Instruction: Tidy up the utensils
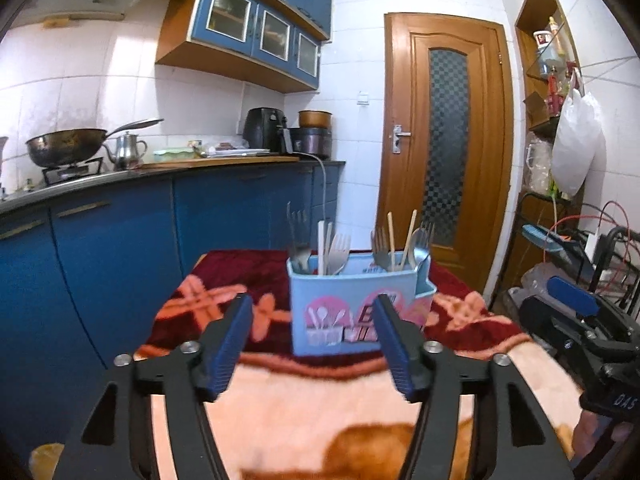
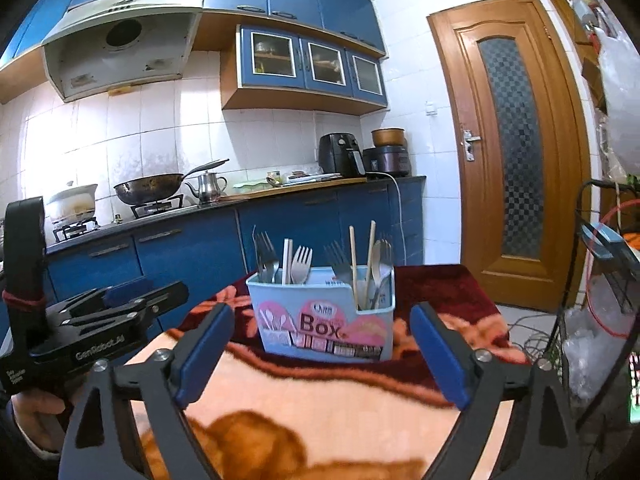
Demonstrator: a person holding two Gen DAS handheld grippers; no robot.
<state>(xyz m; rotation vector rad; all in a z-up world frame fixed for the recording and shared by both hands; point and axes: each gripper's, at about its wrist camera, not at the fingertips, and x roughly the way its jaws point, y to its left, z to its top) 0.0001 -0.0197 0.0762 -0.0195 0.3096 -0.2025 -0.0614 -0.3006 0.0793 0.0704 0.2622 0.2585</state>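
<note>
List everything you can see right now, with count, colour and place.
box: one, light blue with pink labels, on the blanket, ahead of both grippers
forks: several, silver, upright in the box
chopsticks: a few, pale wood, upright in the box
blanket: one, red and peach, covering the table
wok: one, dark, on the stove
kettle: one, steel, beside the wok
air fryer: one, black, on the counter
door: one, brown, right
left gripper: jaws open, empty
right gripper: jaws open, empty
</note>
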